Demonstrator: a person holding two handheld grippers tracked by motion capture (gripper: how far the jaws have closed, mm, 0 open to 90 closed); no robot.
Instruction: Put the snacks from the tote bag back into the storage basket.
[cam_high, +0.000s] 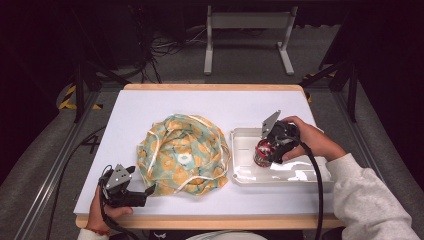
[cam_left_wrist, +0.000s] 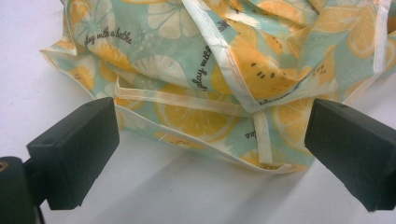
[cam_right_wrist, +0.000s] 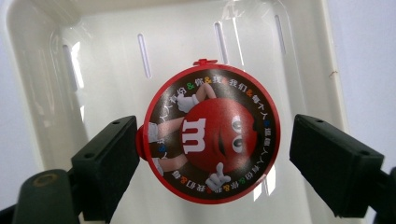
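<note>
The cloth bag (cam_high: 184, 153) is mint green with orange and pale lemon slices, cream trim and small black script. Right of it, the tray (cam_high: 243, 176) is glossy white; inside stands a red-rimmed candy tub (cam_right_wrist: 211, 134), its dark, perhaps brown, lid showing 1 red cartoon character.

Red-lidded candy tub (cam_right_wrist: 212, 142) upright in white tray (cam_high: 240, 177), apparently free-standing.

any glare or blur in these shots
High view: glare on the tray floor, room behind dark. Right gripper view: sharp on the candy tub lid, bright streaks on the tray. Left gripper view: cloth sharp, soft shadow beneath its edge.
</note>
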